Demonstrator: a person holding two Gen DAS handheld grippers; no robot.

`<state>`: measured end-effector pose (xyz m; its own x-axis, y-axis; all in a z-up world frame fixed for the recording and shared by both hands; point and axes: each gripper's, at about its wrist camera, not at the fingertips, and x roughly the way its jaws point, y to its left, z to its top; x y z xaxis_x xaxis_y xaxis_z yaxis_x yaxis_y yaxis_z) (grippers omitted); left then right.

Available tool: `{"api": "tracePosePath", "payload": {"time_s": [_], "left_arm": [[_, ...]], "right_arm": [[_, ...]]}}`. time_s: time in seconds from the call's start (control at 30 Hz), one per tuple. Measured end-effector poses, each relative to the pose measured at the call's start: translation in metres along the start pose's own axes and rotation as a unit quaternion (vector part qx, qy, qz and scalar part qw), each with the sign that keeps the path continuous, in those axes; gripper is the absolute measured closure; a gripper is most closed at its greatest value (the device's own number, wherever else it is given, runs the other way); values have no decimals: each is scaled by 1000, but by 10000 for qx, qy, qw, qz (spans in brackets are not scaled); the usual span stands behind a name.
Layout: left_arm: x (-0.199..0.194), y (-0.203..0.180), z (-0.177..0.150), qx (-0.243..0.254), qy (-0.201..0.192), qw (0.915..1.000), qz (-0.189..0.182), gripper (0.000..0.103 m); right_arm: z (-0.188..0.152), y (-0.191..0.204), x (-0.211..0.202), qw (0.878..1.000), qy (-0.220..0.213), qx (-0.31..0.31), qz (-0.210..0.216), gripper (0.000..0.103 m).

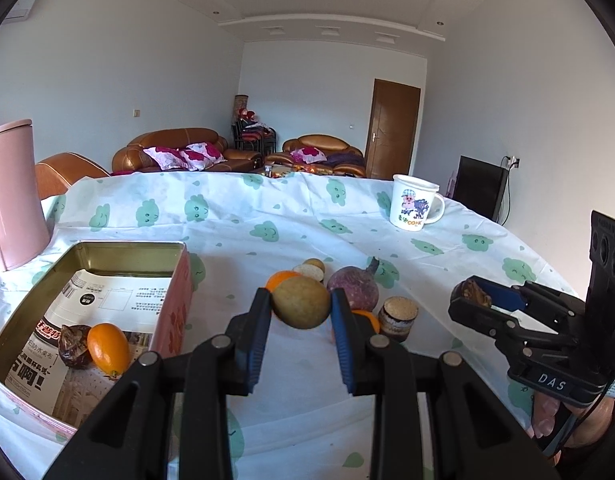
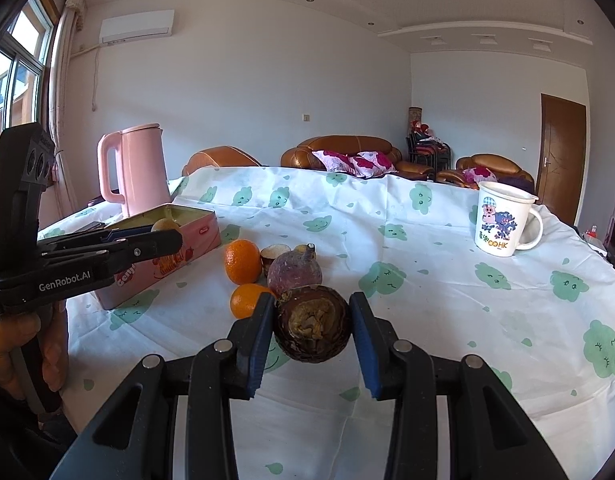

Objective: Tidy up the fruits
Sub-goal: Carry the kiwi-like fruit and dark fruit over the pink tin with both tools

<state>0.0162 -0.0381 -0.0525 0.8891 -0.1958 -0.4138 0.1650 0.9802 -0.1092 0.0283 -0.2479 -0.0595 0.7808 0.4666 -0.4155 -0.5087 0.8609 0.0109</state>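
My left gripper (image 1: 301, 304) is shut on a yellow-green round fruit (image 1: 302, 307) and holds it above the tablecloth, right of the pink tin box (image 1: 175, 300). The tin holds a small orange (image 1: 108, 349) and a dark brown fruit (image 1: 73, 346). My right gripper (image 2: 312, 328) is shut on a dark brown fruit (image 2: 313, 328) with a pale broken top; it also shows in the left wrist view (image 1: 473, 294). On the cloth lie two oranges (image 2: 242, 261) (image 2: 249, 300), a purple round fruit (image 2: 294, 272) and a cut piece (image 2: 274, 255).
A pink kettle (image 2: 141, 168) stands behind the tin at the far left. A white cartoon mug (image 2: 503, 220) stands at the far right. A brown cylindrical piece (image 1: 398, 317) sits by the fruit pile. The table is covered with a white cloth with green clouds (image 2: 427, 280).
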Motion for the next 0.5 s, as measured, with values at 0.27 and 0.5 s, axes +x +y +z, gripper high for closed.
{"api": "tracePosePath", "payload": {"time_s": [0.27, 0.5], "left_arm": [[-5, -3, 0, 101, -155, 9998, 92, 71], [-8, -7, 0, 184, -261, 9993, 178, 71]], "right_arm": [[0, 1, -5, 9998, -197, -40, -8, 63], [-1, 3, -10, 9992, -383, -99, -17, 63]]}}
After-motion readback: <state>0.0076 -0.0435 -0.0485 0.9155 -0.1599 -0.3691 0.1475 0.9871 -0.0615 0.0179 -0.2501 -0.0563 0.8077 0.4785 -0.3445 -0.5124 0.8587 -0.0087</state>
